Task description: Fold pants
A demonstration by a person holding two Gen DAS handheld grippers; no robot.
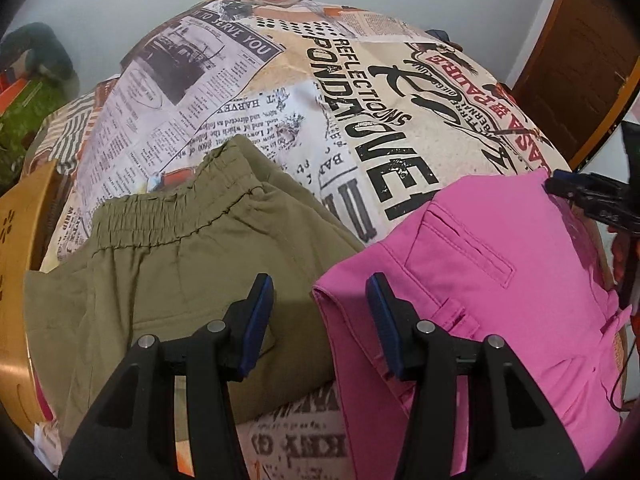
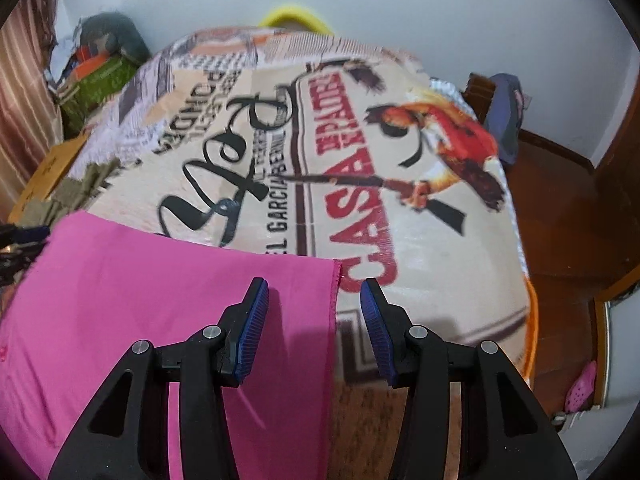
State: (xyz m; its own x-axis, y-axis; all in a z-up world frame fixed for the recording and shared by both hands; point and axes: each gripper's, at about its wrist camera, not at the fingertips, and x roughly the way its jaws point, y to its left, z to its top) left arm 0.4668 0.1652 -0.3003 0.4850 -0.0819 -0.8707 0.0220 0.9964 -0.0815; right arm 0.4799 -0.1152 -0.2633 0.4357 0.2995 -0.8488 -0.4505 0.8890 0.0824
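Note:
Folded pink pants (image 1: 500, 280) lie on a newspaper-print cloth (image 1: 280, 80), with olive pants (image 1: 180, 264) with an elastic waistband beside them on the left. My left gripper (image 1: 322, 312) hangs open above the gap between the two garments, holding nothing. In the right wrist view, the pink pants (image 2: 140, 280) fill the lower left and their right edge runs between the fingers. My right gripper (image 2: 314, 316) stands open over that edge and the cloth (image 2: 420, 280), pads off the fabric. The right gripper's black tip (image 1: 560, 188) shows over the pink pants' far right corner.
A wooden board (image 1: 16, 260) stands at the left edge. A green box (image 2: 96, 80) and clutter sit at the back left, a yellow rim (image 2: 296, 16) behind the cloth. Wooden floor (image 2: 560, 220), a pink shoe (image 2: 582, 386) and a door (image 1: 580, 60) are on the right.

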